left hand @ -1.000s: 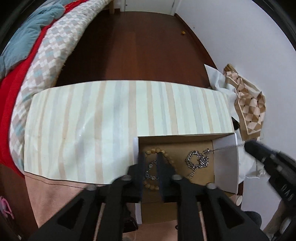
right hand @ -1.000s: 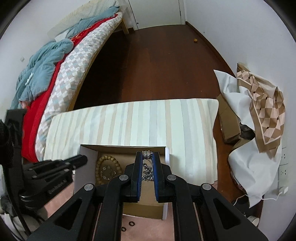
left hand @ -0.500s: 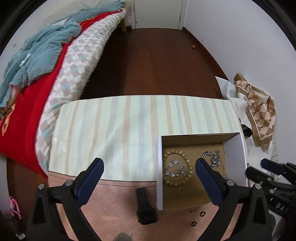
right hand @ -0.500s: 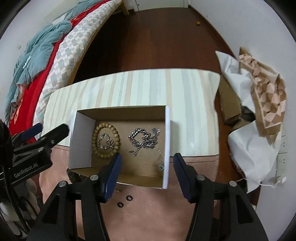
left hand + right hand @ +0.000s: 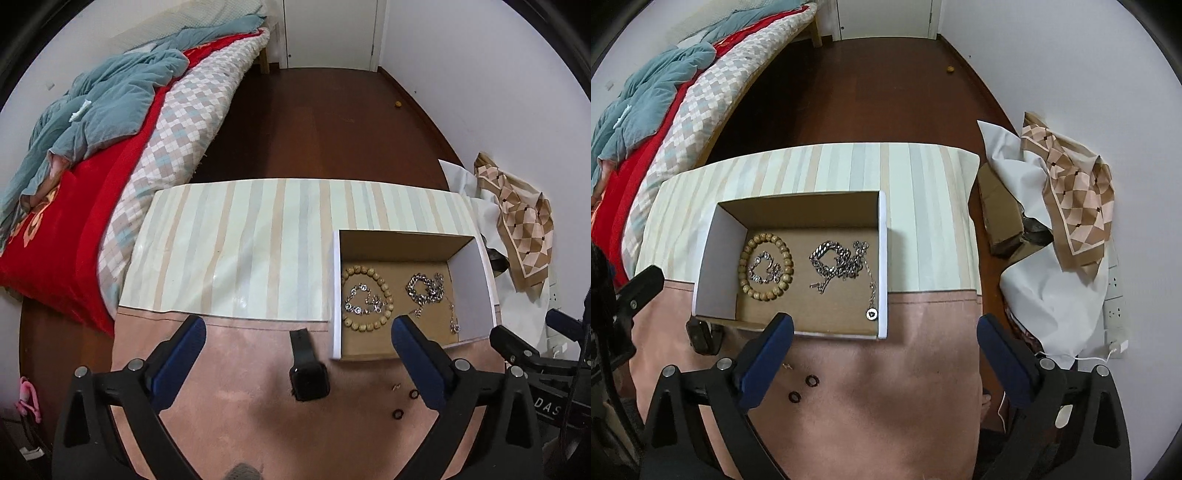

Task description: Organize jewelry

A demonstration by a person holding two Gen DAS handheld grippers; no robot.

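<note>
A cardboard box (image 5: 335, 295) (image 5: 882, 258) with white walls sits on the table. In it lie a wooden bead bracelet (image 5: 386, 295) (image 5: 746, 273) ringed around a small silver chain (image 5: 764, 271), a chunky silver chain (image 5: 424, 291) (image 5: 834, 258) and a thin pendant necklace (image 5: 871, 314). My left gripper (image 5: 298, 323) hangs open and empty above a black smartwatch (image 5: 308, 382) (image 5: 701, 336). The jaws of my right gripper (image 5: 885, 322) are opening with nothing between them, over the box's near right corner. Two dark rings (image 5: 811, 380) (image 5: 397, 414) lie in front of the box.
A striped mat (image 5: 240, 258) covers the far half of the pinkish table (image 5: 886, 406). A bed (image 5: 110, 147) with red and teal covers stands at the left. White bags and a patterned cloth (image 5: 1078, 199) pile up at the right wall, beside cardboard (image 5: 1001, 214).
Both grippers were shut down in the box a second ago. They have opened wide, letting go of the chains, and pulled back and up toward the near table edge.
</note>
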